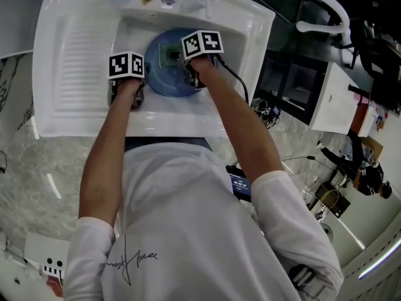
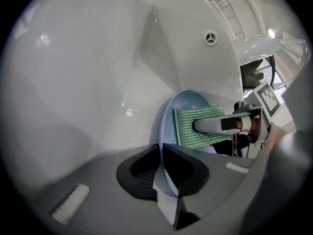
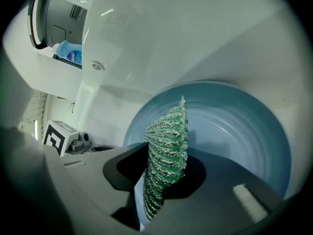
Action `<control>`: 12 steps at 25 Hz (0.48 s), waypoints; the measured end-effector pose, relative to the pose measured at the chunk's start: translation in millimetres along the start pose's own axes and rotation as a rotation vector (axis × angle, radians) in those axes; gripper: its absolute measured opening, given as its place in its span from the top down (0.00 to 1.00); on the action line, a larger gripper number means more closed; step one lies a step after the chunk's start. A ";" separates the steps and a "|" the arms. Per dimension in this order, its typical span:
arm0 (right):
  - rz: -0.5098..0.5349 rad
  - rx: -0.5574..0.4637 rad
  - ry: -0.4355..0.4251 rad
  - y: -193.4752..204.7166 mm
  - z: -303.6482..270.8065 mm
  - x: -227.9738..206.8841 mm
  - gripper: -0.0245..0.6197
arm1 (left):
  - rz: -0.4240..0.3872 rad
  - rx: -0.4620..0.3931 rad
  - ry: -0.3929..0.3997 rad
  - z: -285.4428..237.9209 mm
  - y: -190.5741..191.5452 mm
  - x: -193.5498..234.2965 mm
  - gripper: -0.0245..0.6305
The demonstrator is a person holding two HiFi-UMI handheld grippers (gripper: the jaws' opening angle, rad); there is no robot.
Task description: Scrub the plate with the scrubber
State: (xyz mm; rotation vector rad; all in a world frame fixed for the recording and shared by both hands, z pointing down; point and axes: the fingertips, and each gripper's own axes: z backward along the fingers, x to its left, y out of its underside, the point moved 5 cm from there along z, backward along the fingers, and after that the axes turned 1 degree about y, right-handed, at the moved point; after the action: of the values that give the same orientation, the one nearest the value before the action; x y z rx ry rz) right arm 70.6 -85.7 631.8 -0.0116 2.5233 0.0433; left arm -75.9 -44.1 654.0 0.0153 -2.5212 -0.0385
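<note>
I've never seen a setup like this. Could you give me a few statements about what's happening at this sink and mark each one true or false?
1. The left hand-held gripper clamps the blue plate by its rim. True.
2. The scrubber is yellow. False: it is green.
3. The right hand-held gripper is shut on the scrubber, which stands on edge between its jaws. True.
4. The blue plate lies on the floor. False: it sits in the basin of the white sink.
5. The scrubber is far from the plate. False: it is right against the plate's face.
</note>
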 end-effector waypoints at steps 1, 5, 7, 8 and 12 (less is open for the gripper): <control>-0.002 -0.004 0.002 0.0 1.2 -1.2 0.84 | 0.002 -0.001 0.002 -0.1 -0.2 0.3 0.85; -0.009 -0.019 0.019 -0.2 8.7 -8.8 0.84 | 0.002 -0.002 0.003 -0.5 -0.8 0.4 0.85; -0.012 -0.025 0.035 0.2 13.7 -13.4 0.84 | 0.003 -0.002 0.005 -1.3 -0.6 0.1 0.85; -0.012 -0.027 0.043 0.3 15.7 -15.5 0.84 | 0.005 -0.003 0.007 -1.6 -0.5 0.1 0.85; -0.007 -0.039 0.067 -0.8 22.7 -21.0 0.84 | 0.008 -0.010 0.006 -0.8 -1.5 0.5 0.85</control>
State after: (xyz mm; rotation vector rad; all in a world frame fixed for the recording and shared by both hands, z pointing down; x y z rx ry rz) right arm 100.9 -85.7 625.5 -0.0380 2.5891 0.0911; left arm -75.8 -45.6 655.0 0.0018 -2.5154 -0.0477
